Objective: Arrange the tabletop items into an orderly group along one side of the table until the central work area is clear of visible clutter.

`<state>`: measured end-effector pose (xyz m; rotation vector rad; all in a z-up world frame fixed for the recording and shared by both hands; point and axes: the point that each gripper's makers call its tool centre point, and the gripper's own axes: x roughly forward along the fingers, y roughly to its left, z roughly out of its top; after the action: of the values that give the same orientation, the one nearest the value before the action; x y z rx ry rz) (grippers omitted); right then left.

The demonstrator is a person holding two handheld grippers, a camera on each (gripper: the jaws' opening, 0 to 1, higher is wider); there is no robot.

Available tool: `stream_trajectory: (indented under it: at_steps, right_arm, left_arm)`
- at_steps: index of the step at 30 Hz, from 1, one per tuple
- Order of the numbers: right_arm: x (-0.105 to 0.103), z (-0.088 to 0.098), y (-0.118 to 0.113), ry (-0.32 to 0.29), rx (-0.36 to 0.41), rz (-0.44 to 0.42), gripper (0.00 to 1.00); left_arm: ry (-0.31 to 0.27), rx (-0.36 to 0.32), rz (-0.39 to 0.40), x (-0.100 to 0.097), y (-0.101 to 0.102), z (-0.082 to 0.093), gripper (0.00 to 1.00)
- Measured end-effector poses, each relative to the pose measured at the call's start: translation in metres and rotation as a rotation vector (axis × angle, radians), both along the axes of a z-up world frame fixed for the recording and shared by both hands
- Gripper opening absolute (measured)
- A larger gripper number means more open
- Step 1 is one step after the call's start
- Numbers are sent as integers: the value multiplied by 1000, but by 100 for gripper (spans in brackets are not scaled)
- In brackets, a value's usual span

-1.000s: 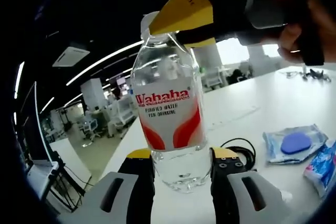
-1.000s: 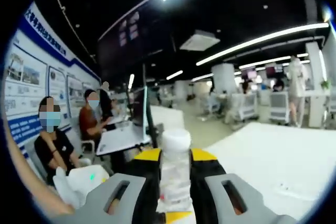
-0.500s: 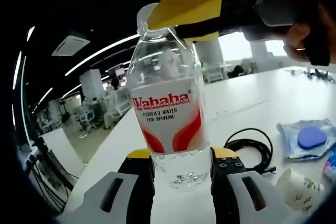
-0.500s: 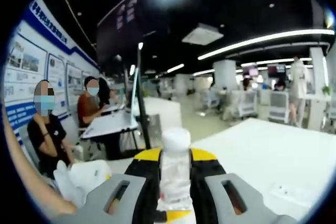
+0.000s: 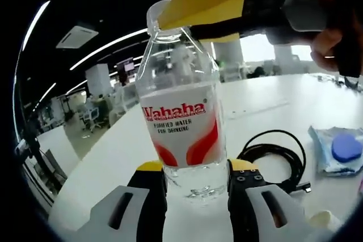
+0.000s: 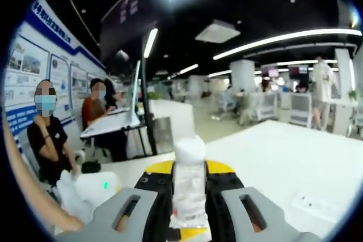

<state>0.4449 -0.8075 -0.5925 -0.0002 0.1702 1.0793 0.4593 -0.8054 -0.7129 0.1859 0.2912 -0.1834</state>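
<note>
The water bottle (image 5: pixel 182 134) stands upright between both grippers, its long axis running from 6 o'clock to 12 o'clock in the left gripper view. The left gripper (image 5: pixel 194 182) clamps the lower body of the bottle between its yellow-tipped jaws, and the right gripper (image 5: pixel 227 4) comes in from 1 o'clock and closes on the white cap. In the right gripper view the right gripper (image 6: pixel 189 188) has the cap (image 6: pixel 189 150) and neck pinched between its own jaws. So the bottle is held at both ends, above the white table (image 5: pixel 113 157).

The bottle is clear, smooth plastic with a red and white label. At 3 o'clock lie a coiled black cable (image 5: pixel 278 157), glossy and flexible, then a crinkled blue packet (image 5: pixel 340 150). At 9 o'clock in the right gripper view sits a soft white bag (image 6: pixel 85 192)
</note>
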Motion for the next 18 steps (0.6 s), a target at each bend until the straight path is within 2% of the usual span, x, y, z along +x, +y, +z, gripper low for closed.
stream_trajectory:
  at_steps: [12, 16, 18]
  right_arm:
    - [-7, -21, -4, 34, -24, 18, 16]
    - [-11, -21, -3, 27, -18, 32, 16]
    - [-16, -22, -3, 43, -7, 44, 18]
  left_arm:
    - [43, 0, -3, -5, -2, -26, 39]
    - [37, -6, -1, -5, -2, -25, 39]
    - [38, -10, -5, -5, -2, -27, 39]
